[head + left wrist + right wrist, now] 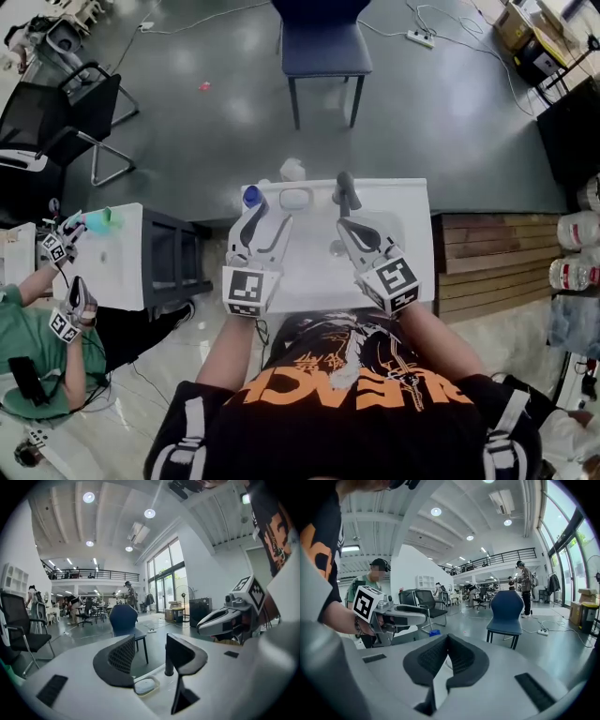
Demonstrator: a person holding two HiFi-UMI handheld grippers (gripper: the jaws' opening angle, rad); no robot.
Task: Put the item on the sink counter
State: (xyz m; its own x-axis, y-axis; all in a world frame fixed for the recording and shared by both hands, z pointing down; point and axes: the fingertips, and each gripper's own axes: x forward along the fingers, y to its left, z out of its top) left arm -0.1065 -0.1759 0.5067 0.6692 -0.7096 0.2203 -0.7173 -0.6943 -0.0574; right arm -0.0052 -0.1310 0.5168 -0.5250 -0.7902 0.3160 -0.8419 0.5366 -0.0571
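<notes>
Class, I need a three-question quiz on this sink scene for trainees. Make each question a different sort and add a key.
1. True or false: the left gripper is open, with nothing gripped.
2. Multiple choice: seen from the person, the faucet stands where relative to the dish? A left of it; B right of it; C inside it.
3. Fill in: the jaws of the right gripper are ___.
Key: 1 true; 2 B; 3 shut.
</notes>
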